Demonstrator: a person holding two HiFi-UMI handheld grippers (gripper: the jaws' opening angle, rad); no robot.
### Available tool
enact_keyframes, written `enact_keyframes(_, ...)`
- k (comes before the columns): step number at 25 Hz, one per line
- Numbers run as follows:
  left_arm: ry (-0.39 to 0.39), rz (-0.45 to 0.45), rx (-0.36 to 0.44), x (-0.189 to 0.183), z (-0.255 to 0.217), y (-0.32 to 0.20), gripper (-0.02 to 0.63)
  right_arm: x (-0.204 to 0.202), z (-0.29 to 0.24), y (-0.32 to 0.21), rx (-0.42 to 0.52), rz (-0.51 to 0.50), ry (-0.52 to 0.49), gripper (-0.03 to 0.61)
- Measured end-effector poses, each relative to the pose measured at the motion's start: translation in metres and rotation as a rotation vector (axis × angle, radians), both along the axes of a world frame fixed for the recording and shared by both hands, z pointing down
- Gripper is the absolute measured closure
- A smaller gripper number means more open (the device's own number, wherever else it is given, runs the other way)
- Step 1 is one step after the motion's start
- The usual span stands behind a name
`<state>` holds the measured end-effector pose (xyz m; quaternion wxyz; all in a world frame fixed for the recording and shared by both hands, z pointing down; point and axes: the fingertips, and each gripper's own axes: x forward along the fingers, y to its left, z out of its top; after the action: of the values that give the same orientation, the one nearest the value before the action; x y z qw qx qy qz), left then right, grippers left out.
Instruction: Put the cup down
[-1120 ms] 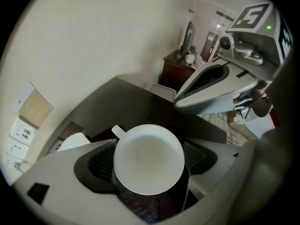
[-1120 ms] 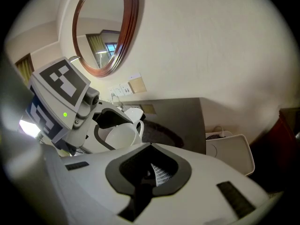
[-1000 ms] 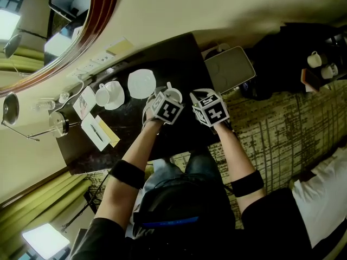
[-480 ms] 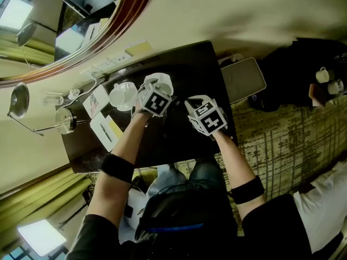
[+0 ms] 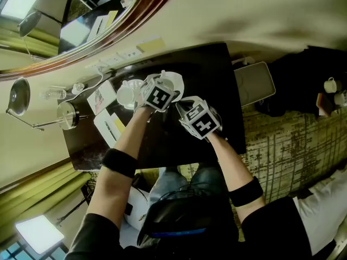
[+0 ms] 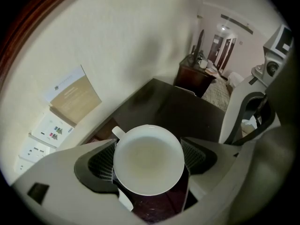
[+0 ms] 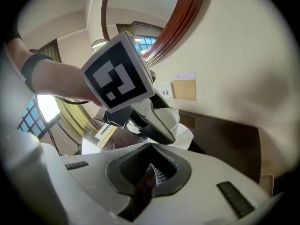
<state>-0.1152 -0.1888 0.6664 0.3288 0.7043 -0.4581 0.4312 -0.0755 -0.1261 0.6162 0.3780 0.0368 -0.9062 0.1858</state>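
Dark desk [image 5: 209, 77] against cream wall [image 5: 260, 10]

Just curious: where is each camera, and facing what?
Head view: on the person's head, facing down at the dark desk; both forearms show.
Left gripper view: on the left hand-held gripper, facing its round white ceramic cup.
Right gripper view: on the shut right hand-held gripper, facing the left one.
Gripper views share the cup.

I see a dark desk [image 5: 209, 72] under a big round mirror [image 5: 81, 23] with a brown frame. On the desk stand a spare white cup [image 5: 126, 95], a shiny pot [image 5: 68, 115] and a notepad [image 5: 105, 128]. A grey tray [image 5: 254, 84] sits just beside the desk, above patterned carpet [image 5: 293, 140].
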Motion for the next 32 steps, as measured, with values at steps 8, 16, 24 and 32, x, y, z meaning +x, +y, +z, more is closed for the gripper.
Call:
enact_keyframes(8,0.022,-0.054,0.023,-0.010,-0.003,-0.002,0.186,-0.004,0.012,0.005,-0.009,0.003,0.022,0.577)
enact_keyframes(16,0.071,-0.139,0.060,-0.013,-0.004,-0.005,0.183,-0.006,0.004,0.006,0.013,0.002,0.006,0.577)
enact_keyframes(24,0.003,-0.171,0.100,-0.022,-0.022,-0.005,0.176,0.004,-0.001,0.011,0.008,0.012,0.013,0.577)
enact_keyframes(32,0.030,-0.146,0.172,-0.005,-0.081,0.026,0.180,0.010,-0.038,0.020,0.057,0.028,-0.013,0.577)
